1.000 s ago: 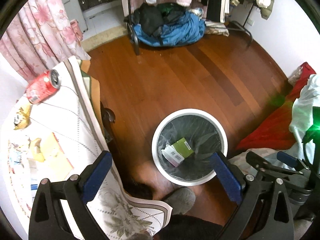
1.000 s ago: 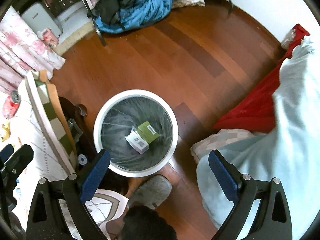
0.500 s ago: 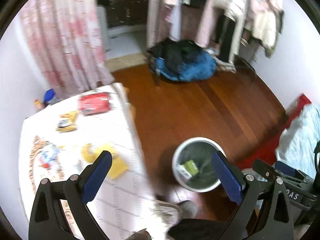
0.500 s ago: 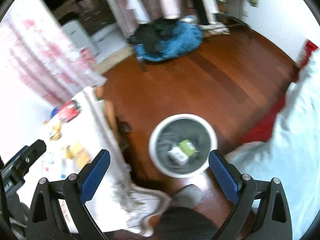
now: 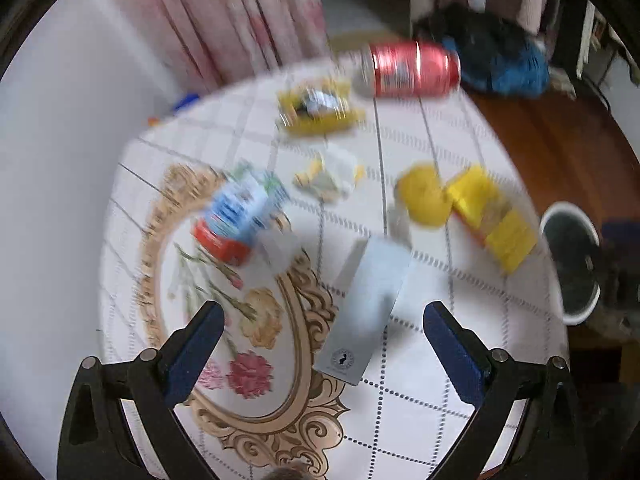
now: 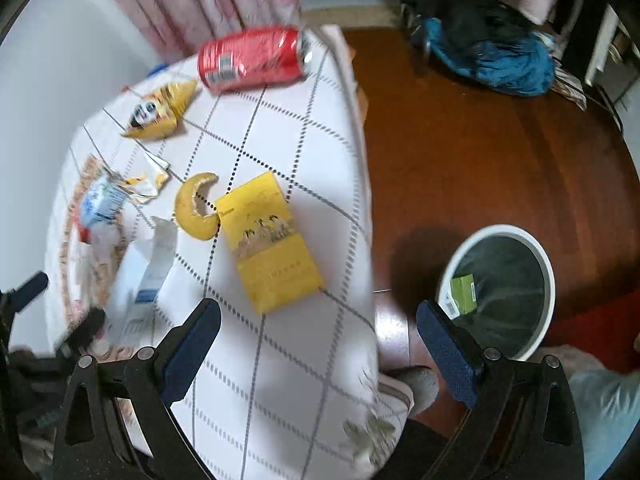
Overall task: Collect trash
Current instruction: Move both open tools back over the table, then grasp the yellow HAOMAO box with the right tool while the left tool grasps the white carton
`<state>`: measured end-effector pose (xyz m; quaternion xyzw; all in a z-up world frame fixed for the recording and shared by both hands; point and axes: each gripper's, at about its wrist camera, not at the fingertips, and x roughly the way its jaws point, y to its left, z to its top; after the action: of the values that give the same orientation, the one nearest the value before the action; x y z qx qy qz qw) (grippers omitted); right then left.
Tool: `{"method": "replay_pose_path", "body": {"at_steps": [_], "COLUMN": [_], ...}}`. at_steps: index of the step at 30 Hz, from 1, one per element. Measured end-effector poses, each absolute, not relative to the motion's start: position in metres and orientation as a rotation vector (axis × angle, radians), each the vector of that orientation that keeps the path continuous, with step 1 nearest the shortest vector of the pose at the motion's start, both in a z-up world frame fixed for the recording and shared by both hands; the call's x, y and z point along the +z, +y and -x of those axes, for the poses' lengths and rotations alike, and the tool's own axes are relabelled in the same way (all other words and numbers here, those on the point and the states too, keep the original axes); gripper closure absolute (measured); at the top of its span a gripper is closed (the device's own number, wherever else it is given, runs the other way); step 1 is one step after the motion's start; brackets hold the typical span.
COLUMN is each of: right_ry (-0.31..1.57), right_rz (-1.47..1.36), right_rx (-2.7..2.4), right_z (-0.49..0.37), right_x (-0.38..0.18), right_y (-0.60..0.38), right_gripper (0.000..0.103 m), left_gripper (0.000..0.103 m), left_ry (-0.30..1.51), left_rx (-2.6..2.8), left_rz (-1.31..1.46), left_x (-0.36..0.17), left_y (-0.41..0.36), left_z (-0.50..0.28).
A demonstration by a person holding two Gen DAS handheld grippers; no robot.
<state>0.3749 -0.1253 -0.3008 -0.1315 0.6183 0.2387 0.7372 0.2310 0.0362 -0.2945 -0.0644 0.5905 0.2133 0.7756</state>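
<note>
I see both the left gripper (image 5: 320,334) and the right gripper (image 6: 318,330) with fingers spread wide, grasping nothing, above the cloth-covered surface (image 6: 288,364). A red can (image 6: 252,58) lies at upper centre, a yellow box (image 6: 268,242) mid-frame beside a banana peel (image 6: 194,210). The white bin (image 6: 502,294) stands on the floor at right, a green carton (image 6: 462,292) inside.

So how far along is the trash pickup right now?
Barely started. The bin holds a green box. Both the left gripper and right gripper are open and empty. On the table remain the red can, yellow box, banana peel and wrappers.
</note>
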Motion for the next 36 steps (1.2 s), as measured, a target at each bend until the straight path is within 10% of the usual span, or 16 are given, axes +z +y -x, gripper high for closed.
{"method": "replay_pose_path", "body": {"at_steps": [5, 9, 11, 20, 36], "right_ry": [1.404, 1.423, 1.431, 1.427, 1.46], "right_rz": [0.386, 0.449, 0.477, 0.541, 0.488], "right_rx": [0.536, 0.554, 0.561, 0.56, 0.49], "right_z": [-0.388, -0.394, -0.396, -0.387, -0.37], "right_x": [-0.329, -0.342, -0.347, -0.352, -0.355], "right_y": [-0.09, -0.069, -0.06, -0.045, -0.047], "right_gripper": [0.005, 0.005, 0.006, 0.04, 0.036], "left_gripper": [0.002, 0.061, 0.07, 0.071, 0.072], "left_ry": [1.363, 1.394, 1.385, 1.328, 1.312], "left_rx": [0.36, 0.349, 0.373, 0.54, 0.523], "left_rz": [0.154, 0.184, 0.234, 0.445, 0.406], "left_x": [-0.336, -0.353, -0.356, -0.366, -0.361], "left_y": [0.037, 0.047, 0.058, 0.089, 0.092], "left_z": [-0.254, -0.266, -0.267, -0.257, -0.254]}}
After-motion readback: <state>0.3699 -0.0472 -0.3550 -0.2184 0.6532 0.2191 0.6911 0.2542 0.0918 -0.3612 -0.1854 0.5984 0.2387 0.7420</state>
